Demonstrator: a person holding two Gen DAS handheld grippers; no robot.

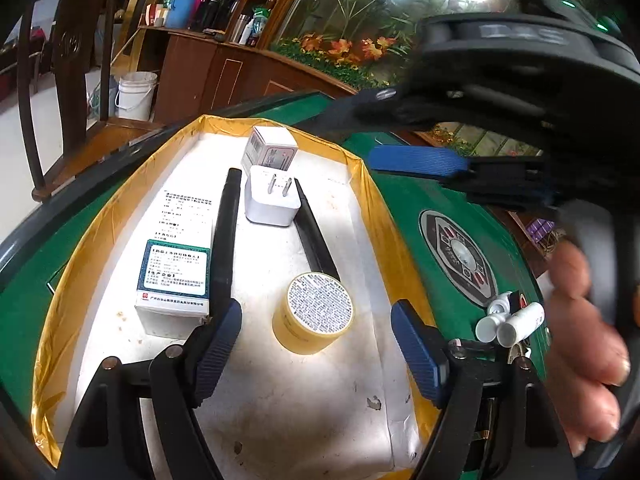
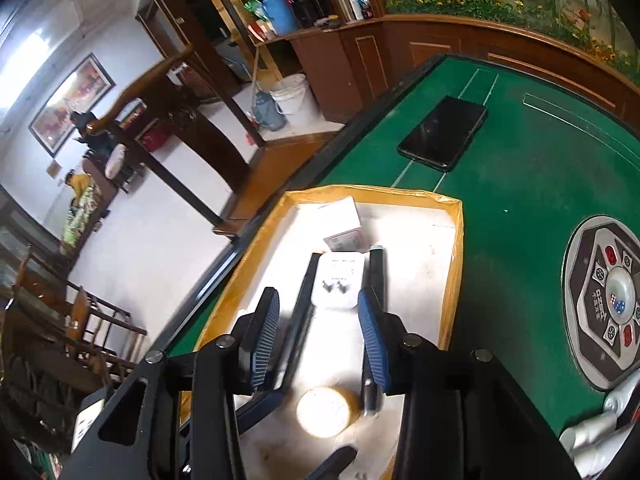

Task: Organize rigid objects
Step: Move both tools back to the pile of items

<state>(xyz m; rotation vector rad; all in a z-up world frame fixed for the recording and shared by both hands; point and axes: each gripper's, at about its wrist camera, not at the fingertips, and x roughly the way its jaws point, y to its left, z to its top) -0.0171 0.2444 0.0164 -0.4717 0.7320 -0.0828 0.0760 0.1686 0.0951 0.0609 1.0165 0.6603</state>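
Left gripper (image 1: pixel 316 344) hangs with its jaws spread wide and empty above a shallow tray (image 1: pixel 72 264) with gold-foil walls, set on a green felt counter (image 1: pixel 400 216). Nearest the gripper, inside the tray, a round yellow tin (image 1: pixel 312 314) stands between the blue pads without touching either. To its left lies a white medicine box (image 1: pixel 174 280) with a teal-bordered label. Farther in, a white plug adapter (image 1: pixel 272 200) rests on its back, prongs up, flanked by two long black bars whose nature is unclear. Just behind it, near the tray's far wall, stands a small white carton (image 1: pixel 269 150).

Right gripper (image 2: pixel 318 338), seen blurred in the left wrist view at the upper right with a hand (image 1: pixel 588 336) on its grip, hovers over the same tray, jaws partly apart and holding nothing; the adapter (image 2: pixel 340 284) lies below and beyond its pads.

Outside the tray, on the felt to the right, two small white bottles (image 1: pixel 512 322) lie side by side next to a round control panel (image 2: pixel 608 300) with dice under a dome. Beyond the tray, a black phone (image 2: pixel 442 132) lies flat on the felt. Past the counter's edge stand wooden chairs, a white bucket (image 1: pixel 136 94) and a shelf of flasks.
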